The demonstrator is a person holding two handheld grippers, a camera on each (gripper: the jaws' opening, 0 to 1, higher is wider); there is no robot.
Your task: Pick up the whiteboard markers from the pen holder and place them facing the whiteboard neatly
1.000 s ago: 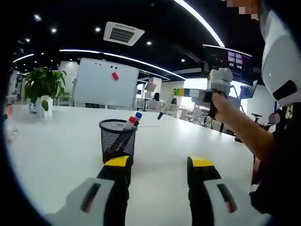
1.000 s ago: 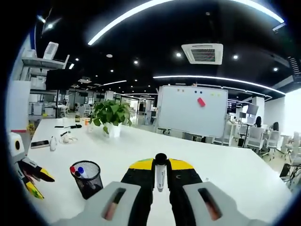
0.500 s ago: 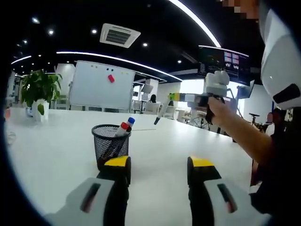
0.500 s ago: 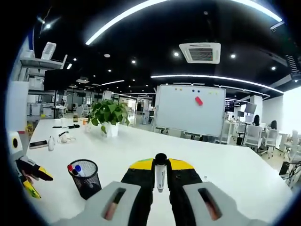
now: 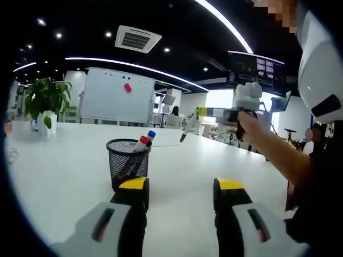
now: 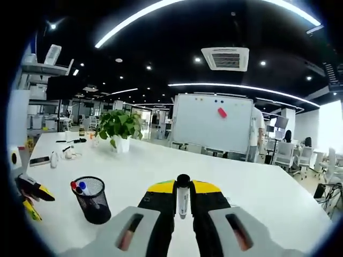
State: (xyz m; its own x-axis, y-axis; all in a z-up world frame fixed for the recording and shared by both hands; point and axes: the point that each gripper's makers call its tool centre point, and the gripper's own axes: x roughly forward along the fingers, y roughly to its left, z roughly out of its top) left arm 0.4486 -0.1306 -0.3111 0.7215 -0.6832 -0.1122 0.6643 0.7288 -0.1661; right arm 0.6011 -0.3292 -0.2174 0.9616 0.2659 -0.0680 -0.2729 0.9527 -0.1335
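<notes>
While clamped, white marker, black cap

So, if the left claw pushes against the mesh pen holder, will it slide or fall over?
The mesh pen holder looks light, with open wire walls, so it would probably slide on the smooth white table. The markers lean to one side and stick above the rim, so a high push may tip it.

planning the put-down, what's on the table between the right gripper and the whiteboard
In the right gripper view, bare white table runs from the right gripper, holding a marker, to the whiteboard.
</notes>
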